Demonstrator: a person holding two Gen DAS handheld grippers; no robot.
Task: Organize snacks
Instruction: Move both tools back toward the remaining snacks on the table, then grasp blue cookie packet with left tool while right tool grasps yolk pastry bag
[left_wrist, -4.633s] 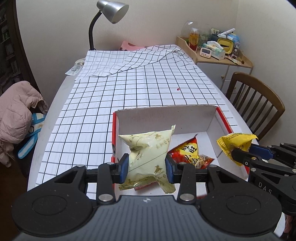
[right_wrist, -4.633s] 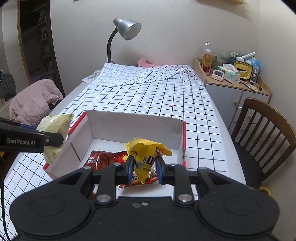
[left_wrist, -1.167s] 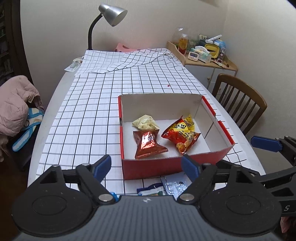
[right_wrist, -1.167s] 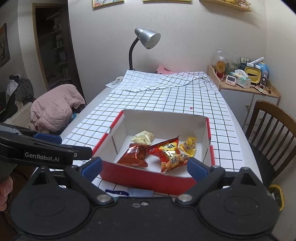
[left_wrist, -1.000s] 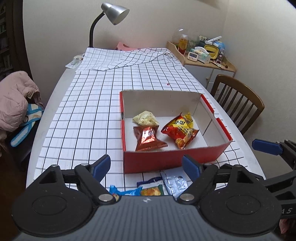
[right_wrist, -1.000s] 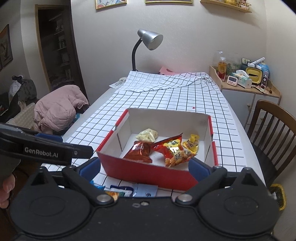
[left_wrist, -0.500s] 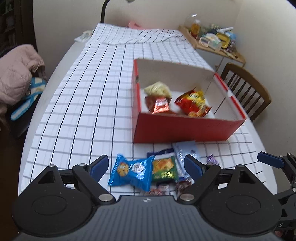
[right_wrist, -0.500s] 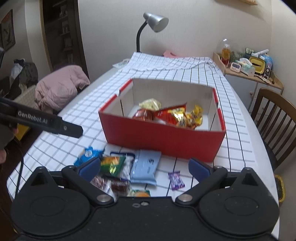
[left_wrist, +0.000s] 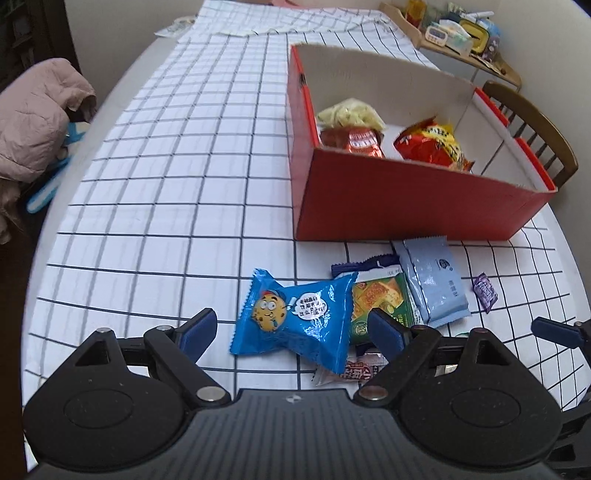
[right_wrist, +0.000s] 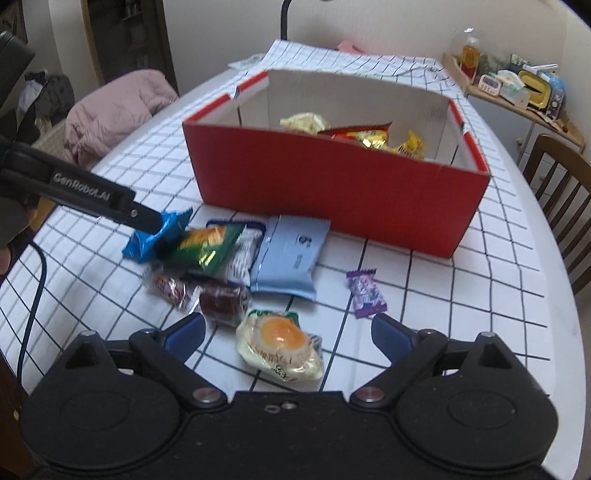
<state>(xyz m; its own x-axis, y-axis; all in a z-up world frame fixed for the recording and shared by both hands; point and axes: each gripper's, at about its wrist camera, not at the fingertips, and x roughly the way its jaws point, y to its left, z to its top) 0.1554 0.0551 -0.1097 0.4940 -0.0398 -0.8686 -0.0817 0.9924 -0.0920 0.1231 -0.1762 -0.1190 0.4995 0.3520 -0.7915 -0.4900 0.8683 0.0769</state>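
A red cardboard box (left_wrist: 406, 199) (right_wrist: 332, 192) with a white inside holds a pale yellow bag (left_wrist: 351, 114), a red-brown bag (left_wrist: 354, 140) and a red-and-yellow bag (left_wrist: 432, 147). In front of it lies a heap of loose snacks. My left gripper (left_wrist: 291, 328) stands open just over a blue cookie packet (left_wrist: 291, 314), which lies between its fingers untouched. My right gripper (right_wrist: 288, 332) has its jaws closing, still wide, above a pale egg-picture packet (right_wrist: 280, 347). Green (right_wrist: 207, 247), light blue (right_wrist: 291, 254), dark brown (right_wrist: 225, 299) and small purple (right_wrist: 365, 291) packets lie around.
A checked cloth (left_wrist: 184, 147) covers the round-edged table. A wooden chair (right_wrist: 561, 192) stands at the right, a pink jacket (right_wrist: 114, 107) on a seat at the left. A side cabinet (right_wrist: 517, 99) with clutter is at the back right. A hand (right_wrist: 7, 236) holds the left gripper.
Both grippers have dropped and tipped down towards the loose snacks in front of the box. The right jaws have narrowed a little. The snacks in the box lie as before.
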